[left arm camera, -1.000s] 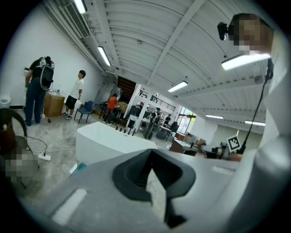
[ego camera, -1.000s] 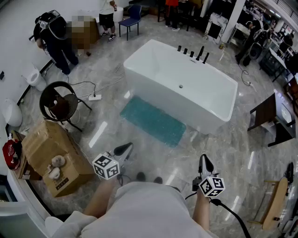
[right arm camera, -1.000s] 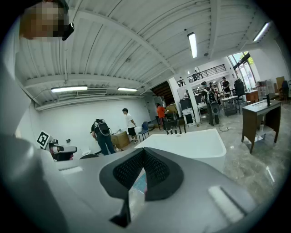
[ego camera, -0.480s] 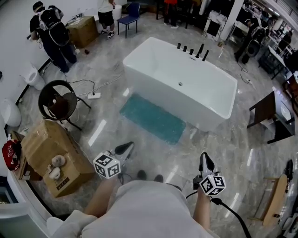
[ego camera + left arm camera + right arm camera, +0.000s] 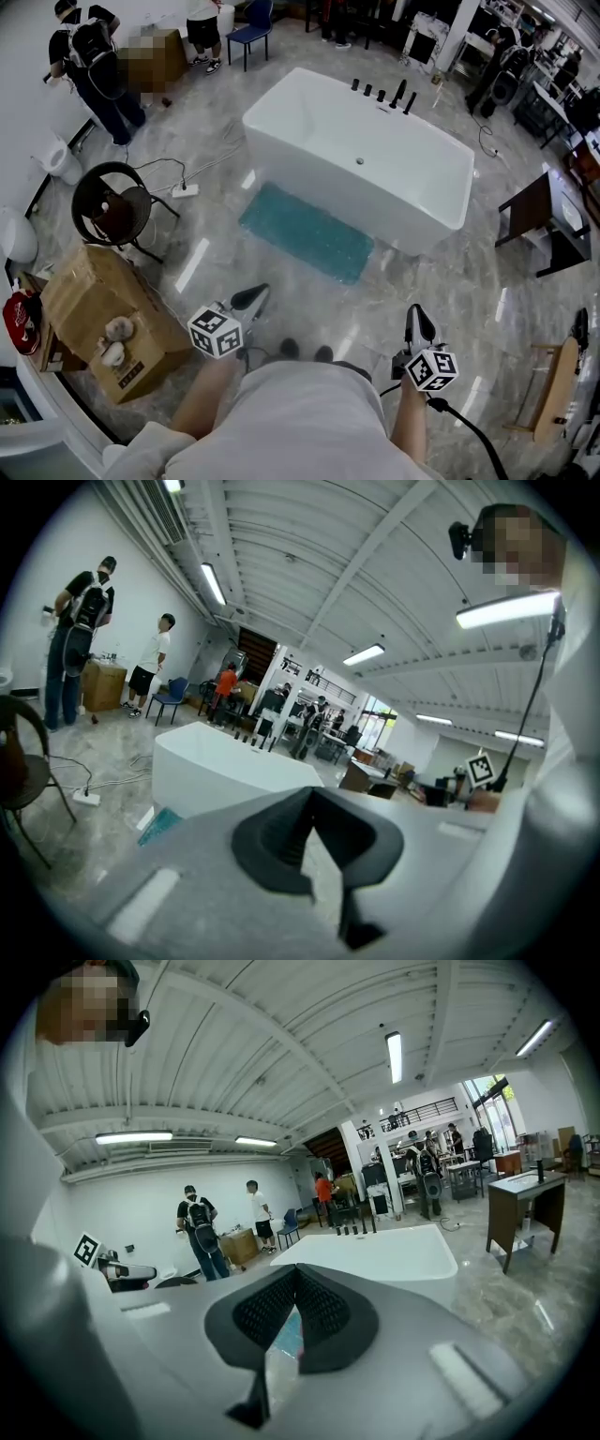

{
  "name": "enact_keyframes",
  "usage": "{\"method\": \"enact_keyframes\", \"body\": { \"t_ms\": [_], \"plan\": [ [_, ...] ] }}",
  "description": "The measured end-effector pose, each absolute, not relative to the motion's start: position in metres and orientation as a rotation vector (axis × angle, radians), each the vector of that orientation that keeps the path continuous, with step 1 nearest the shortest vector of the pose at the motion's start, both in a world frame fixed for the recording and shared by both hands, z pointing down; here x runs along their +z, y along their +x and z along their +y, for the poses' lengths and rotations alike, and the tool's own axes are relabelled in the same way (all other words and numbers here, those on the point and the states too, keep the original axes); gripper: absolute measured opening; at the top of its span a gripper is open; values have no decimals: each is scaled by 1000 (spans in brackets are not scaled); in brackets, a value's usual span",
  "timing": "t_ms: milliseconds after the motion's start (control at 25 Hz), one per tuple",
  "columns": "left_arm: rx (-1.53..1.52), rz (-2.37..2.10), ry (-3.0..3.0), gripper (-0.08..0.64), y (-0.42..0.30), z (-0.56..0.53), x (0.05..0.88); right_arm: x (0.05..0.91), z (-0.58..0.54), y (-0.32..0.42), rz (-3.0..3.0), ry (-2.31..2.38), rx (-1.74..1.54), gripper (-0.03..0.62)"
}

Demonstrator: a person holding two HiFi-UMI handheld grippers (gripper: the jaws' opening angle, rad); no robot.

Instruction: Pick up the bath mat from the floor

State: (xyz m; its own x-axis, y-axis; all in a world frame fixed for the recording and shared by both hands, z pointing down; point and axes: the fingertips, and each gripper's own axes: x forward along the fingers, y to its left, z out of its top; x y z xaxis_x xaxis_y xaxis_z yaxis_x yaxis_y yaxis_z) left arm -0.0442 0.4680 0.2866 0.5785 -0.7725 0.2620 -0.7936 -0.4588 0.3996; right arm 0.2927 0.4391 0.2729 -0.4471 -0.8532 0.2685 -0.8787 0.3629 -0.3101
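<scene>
On the head view I see a polished grey marble-pattern floor [image 5: 450,291], glossy enough to throw back streaks of light. The bath mat [image 5: 305,232] lies flat on it, a teal rectangle with a nubbly surface, its long edge just beside the wall of a white, smooth, rectangular bathtub [image 5: 356,202]. Both tools hang low in front of me, well apart from the mat. The left gripper [image 5: 249,298] and the right gripper [image 5: 417,323] each carry a marker cube. A crumpled cardboard box [image 5: 103,319] sits at my left, with a round black chair [image 5: 112,202] beyond it, and a dark side table [image 5: 539,225] stands to the right.

On the left gripper view the jaws are pressed together with nothing between them, their dark ribbed pads meeting at the tip. Past them are the tub's white side, a teal sliver of mat on the floor, and a ribbed white ceiling with strip lights.

On the right gripper view it is the same — jaws closed, empty, pads finely ridged. A patch of teal mat shows through the notch below them, the tub's rim is beyond, and people stand by a white wall.
</scene>
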Motion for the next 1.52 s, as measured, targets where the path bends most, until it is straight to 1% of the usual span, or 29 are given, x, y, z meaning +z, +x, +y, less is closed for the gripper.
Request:
{"method": "enact_keyframes", "body": {
  "t_ms": [520, 840, 1120, 1520],
  "plan": [
    [51, -1237, 2322, 2, -83, 471, 299, 289, 450, 256, -2504, 1622, 653, 5],
    [59, -1254, 2298, 2, -92, 458, 306, 297, 428, 242, -2511, 1579, 678, 5],
    [67, -1302, 2271, 2, -102, 422, 308, 300, 369, 226, -2561, 1531, 697, 5],
    [91, -1355, 2246, 2, -102, 333, 299, 308, 254, 200, -2624, 1398, 747, 5]
  ]
}}
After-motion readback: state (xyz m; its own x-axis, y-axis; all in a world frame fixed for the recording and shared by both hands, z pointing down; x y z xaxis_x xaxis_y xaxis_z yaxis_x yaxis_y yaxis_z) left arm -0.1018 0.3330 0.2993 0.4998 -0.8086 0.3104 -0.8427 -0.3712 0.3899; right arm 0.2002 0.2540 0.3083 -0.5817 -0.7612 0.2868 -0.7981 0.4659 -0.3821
